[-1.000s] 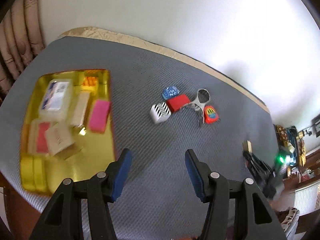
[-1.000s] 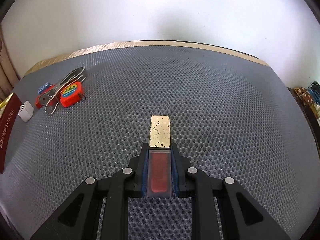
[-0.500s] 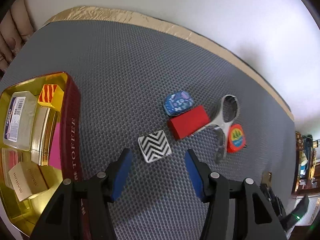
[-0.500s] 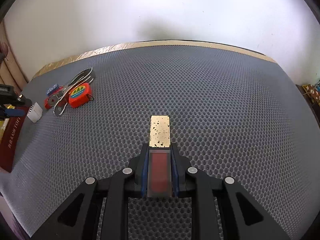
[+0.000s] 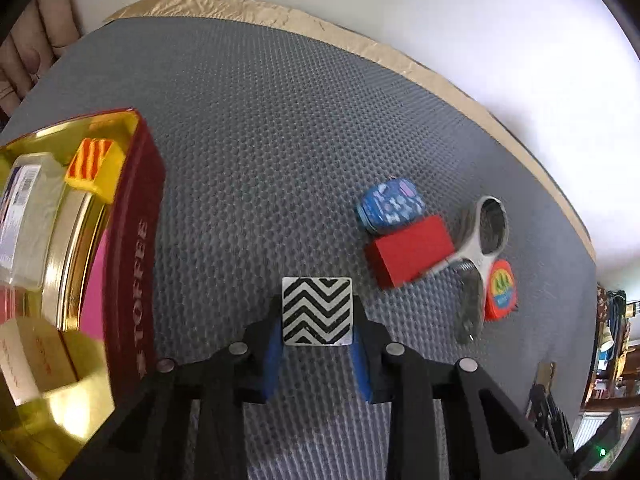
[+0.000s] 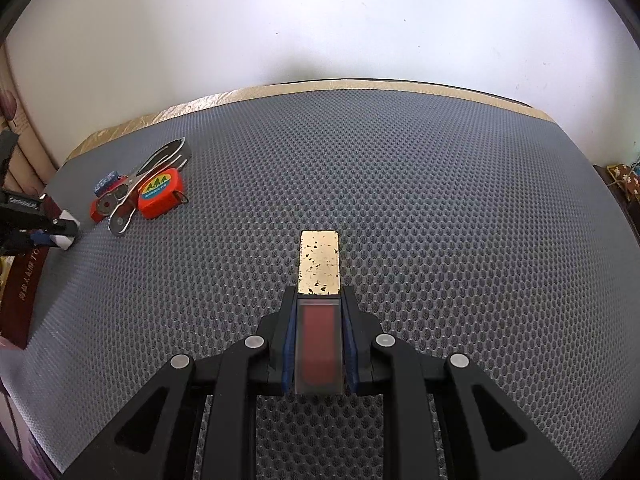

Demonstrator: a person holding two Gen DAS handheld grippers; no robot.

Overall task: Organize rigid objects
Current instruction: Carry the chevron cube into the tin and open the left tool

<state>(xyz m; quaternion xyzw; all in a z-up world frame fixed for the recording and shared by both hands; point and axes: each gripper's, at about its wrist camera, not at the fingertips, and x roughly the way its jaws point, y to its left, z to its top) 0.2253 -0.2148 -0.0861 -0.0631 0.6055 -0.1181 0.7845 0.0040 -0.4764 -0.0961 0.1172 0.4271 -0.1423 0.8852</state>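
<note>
My left gripper (image 5: 317, 322) is shut on a small box with a black-and-white zigzag top (image 5: 317, 311), on the grey mat. A gold-lined red toffee tin (image 5: 134, 240) stands to its left, with several small boxes inside. To the right lie a blue patterned tin (image 5: 390, 205), a red block (image 5: 410, 250), a grey clip (image 5: 478, 256) and an orange tape measure (image 5: 500, 290). My right gripper (image 6: 319, 322) is shut on a slim case with a gold end and red window (image 6: 319, 292). The left gripper also shows in the right wrist view (image 6: 60, 232).
The grey mesh mat (image 6: 440, 200) ends at a tan edge (image 5: 360, 44) against a white wall. The tape measure (image 6: 160, 192) and clip (image 6: 132, 196) lie at the far left in the right wrist view. Clutter sits beyond the table's right side (image 5: 612, 340).
My left gripper moved forward and down to the zigzag box and closed on it. My right gripper kept its hold on the slim case and shifted slightly.
</note>
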